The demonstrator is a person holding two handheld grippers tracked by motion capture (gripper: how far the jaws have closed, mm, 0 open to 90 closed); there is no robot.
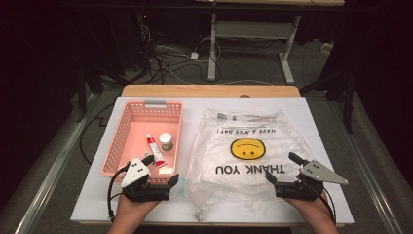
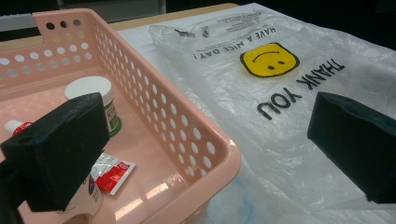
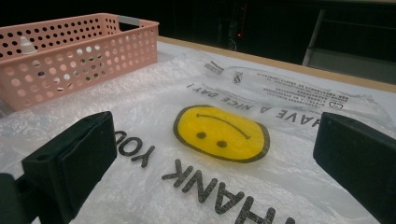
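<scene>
Pink basket (image 1: 146, 134) sat by your left tongs (image 1: 158, 171); your right tongs (image 1: 283, 168) hovered over the plastic bag (image 1: 246, 156), both gaping, gripping nothing, at the counter's (image 1: 97, 195) near edge.

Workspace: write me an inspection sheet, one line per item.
Surface: white table top, flat.
Job's things: pink basket holding a tube, a white-capped jar and a sachet; plastic bag lying flat beside it.
Clutter: nothing seen.
Grippers: left gripper open at the basket's near edge; right gripper open above the bag.
Cables: black lead from the left gripper; floor wires.
Surroundings: dark room, desk frame.
</scene>
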